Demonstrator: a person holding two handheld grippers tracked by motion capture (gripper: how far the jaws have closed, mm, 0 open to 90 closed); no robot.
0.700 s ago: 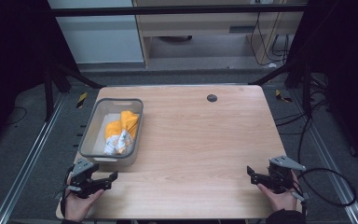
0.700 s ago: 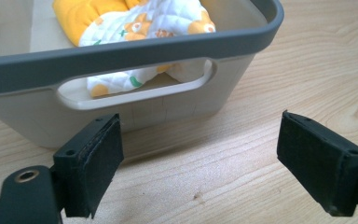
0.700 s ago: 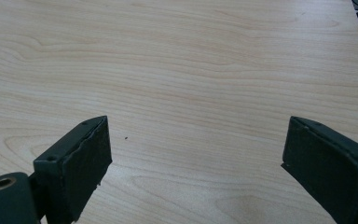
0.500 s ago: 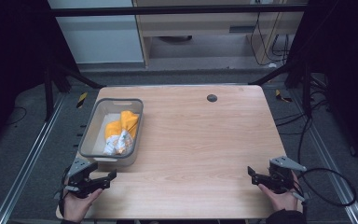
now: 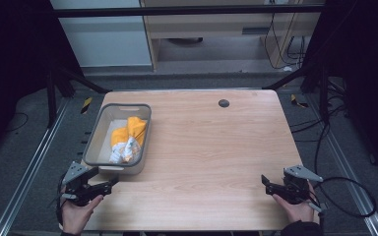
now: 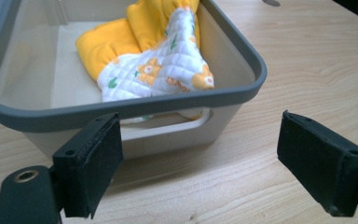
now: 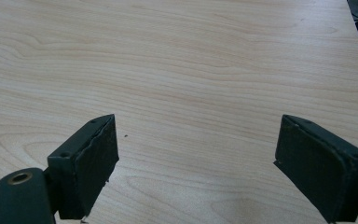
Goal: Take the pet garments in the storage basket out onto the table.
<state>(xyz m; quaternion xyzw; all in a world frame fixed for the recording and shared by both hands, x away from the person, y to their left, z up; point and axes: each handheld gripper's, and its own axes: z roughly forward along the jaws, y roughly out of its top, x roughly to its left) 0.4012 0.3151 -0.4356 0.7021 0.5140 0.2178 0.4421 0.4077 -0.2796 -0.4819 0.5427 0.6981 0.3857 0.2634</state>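
Observation:
A grey plastic bin [image 5: 98,132] stands on the left side of the wooden table [image 5: 211,147]. In it lies a quilted cloth [image 5: 126,138], yellow on one side and white with orange flowers on the other [image 6: 156,65]. My left gripper [image 5: 109,185] is held by a hand at the table's near left corner, just in front of the bin's near wall [image 6: 168,133], open and empty. My right gripper [image 5: 267,183] is held at the near right edge, open, with bare wood between its pads [image 7: 86,163].
A small dark round hole [image 5: 223,103] sits near the table's far edge. Black cables [image 5: 344,187] trail on the floor at the right. Metal rails [image 5: 24,182] run along the floor on the left. A cabinet [image 5: 211,29] stands beyond the table.

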